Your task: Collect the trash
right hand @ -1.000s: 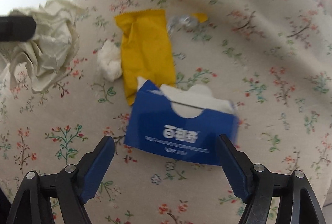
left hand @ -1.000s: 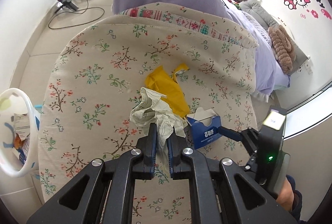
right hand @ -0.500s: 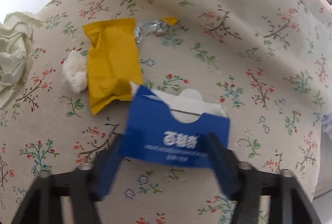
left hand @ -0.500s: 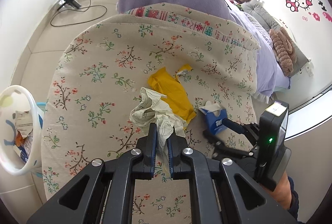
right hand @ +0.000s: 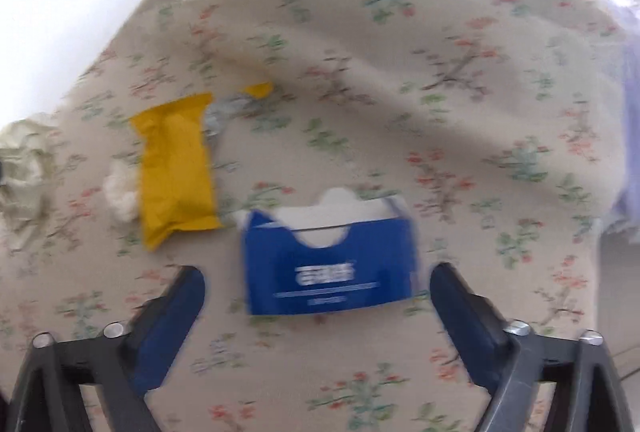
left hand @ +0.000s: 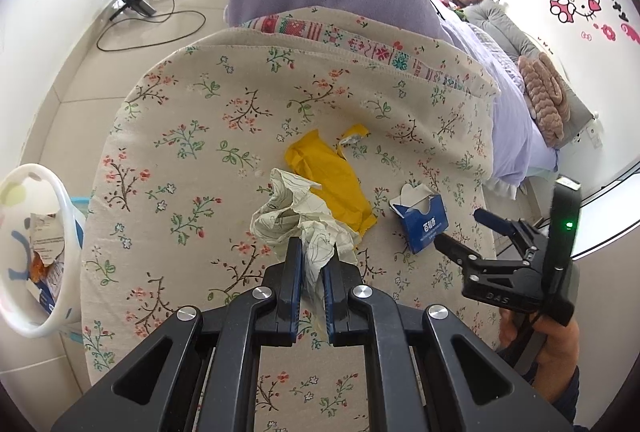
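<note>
Crumpled paper (left hand: 298, 220) between left fingers (left hand: 290, 272)

right view: all smeared by motion; the box (right hand: 328, 264) lettering cannot be read.
paper (right hand: 22, 167): cut off at 9 o'clock in the right view; its lower end hidden between the left gripper (left hand: 307, 252) fingers.
tissue (right hand: 120, 193): partly tucked under the wrapper (right hand: 176, 167); hidden in the left view.
bin (left hand: 34, 256): cut by the 9 o'clock edge; contents too jumbled to name.
hand (left hand: 548, 348): mostly hidden behind the right gripper (left hand: 466, 230).
</note>
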Tool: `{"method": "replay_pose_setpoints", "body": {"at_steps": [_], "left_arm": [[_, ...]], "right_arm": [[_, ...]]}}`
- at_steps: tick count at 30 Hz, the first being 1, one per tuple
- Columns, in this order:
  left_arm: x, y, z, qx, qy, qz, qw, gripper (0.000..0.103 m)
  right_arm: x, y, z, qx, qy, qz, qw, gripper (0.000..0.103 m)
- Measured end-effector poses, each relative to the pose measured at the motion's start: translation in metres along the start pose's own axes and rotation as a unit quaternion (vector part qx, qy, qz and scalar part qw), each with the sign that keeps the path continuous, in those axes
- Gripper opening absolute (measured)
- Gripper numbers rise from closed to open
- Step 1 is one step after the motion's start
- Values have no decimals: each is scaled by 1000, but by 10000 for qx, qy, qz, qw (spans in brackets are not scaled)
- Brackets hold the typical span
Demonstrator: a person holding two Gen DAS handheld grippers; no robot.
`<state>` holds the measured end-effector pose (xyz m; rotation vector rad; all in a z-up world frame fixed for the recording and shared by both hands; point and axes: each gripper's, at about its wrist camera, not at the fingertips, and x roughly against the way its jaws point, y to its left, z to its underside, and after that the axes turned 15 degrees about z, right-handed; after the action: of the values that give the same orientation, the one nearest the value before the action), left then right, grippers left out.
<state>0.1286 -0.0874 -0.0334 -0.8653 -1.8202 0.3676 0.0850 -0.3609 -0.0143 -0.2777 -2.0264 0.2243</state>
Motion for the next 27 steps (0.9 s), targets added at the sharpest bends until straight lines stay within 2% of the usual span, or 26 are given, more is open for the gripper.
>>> {"method": "replay_pose_setpoints", "body": {"at_steps": [5,9,12,16,18,25,27], "left_arm": [[-5,-4,0,-40,53,15,10000,10],[-7,-4,1,-56,98,-10,9999,10],[-6,-1,1,-16,93,-21,10000,10],[-4,-1,1,-32,82,0,10000,10],[-4,-2,1,-43,92,11,9999,10],[-3,-3,1,-59,92,29,9999,10],[-4,-3,1,-55,91,19,9999,10]], "right_arm": [[-20,7,5,-326,370,-95,9987,94],[-38,25,5,76,399,498,9979,94],[-44,27,4,115,379,617,9973,91],[-39,29,0,232,247,656,9973,72],[-33,30,1,287,221,625,9974,56],[-25,34,4,419,152,376,9983,24],[-18,33,5,412,108,232,9988,5]]}}
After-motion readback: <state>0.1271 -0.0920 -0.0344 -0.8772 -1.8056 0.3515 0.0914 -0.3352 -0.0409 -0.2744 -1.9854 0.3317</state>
